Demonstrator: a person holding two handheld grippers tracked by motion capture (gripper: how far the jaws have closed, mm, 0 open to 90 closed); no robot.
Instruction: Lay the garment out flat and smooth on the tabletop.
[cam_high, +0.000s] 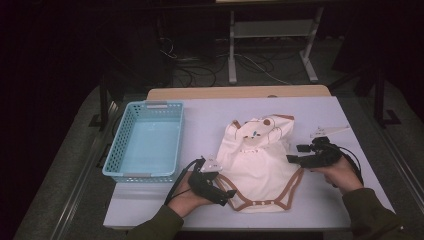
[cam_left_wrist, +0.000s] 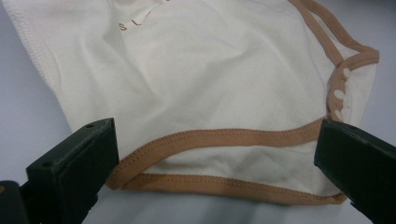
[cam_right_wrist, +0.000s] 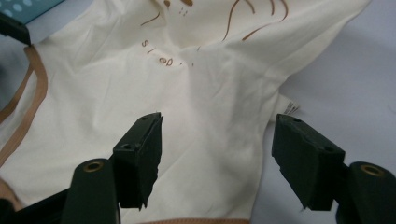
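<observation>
- Cream bodysuit (cam_high: 260, 167) flat on the table (cam_high: 210, 117), right of the blue basket (cam_high: 145, 142); long axis from 12 o'clock (collar) to 6 o'clock (snap hem).
- Left gripper (cam_high: 226, 196) at the 7 o'clock corner, jaws spread wide astride the brown leg trim (cam_left_wrist: 219, 138), nothing pinched; forearm in from 6 o'clock, hand low.
- Right gripper (cam_high: 295, 155) at the 3 o'clock edge, pointing toward 9 o'clock, jaws parted above the side seam (cam_right_wrist: 266, 126), holding nothing.
- Both hands about equally near; likely next: pinch both edges for folding.
</observation>
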